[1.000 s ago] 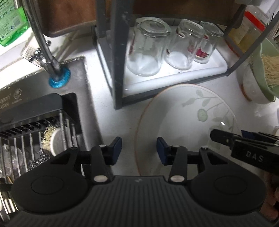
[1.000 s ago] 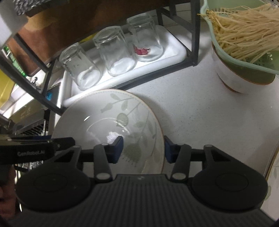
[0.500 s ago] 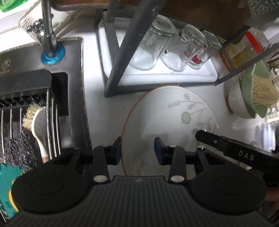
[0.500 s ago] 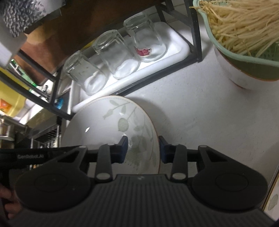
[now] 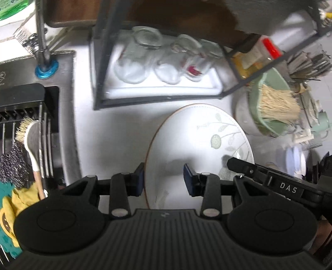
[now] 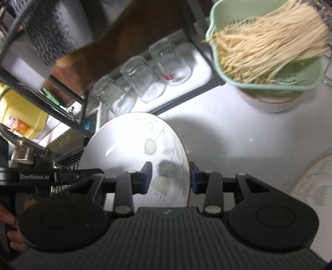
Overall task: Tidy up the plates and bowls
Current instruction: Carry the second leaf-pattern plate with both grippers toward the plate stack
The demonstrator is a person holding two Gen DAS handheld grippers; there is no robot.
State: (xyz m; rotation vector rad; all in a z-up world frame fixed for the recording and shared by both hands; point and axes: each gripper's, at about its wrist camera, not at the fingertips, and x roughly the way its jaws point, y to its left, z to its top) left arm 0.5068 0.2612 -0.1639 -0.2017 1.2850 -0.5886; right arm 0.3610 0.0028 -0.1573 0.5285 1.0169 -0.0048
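White plate [image 5: 199,145] with a leaf pattern hangs above the counter [image 5: 116,133], in front of the rack [image 5: 157,99] of glasses [image 5: 132,60]. The left gripper [image 5: 164,179] and right gripper [image 6: 170,176], each partly closed, pinch opposite rims, probably to keep it level while carrying.

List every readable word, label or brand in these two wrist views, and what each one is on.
"DAS": on the right gripper body, left wrist view.
"GenRobot.AI": on the left gripper body, right wrist view.
Yellow container, orange label: print too blurred to read.
Green bottle: label unreadable.
Sink edge emblem: unreadable.
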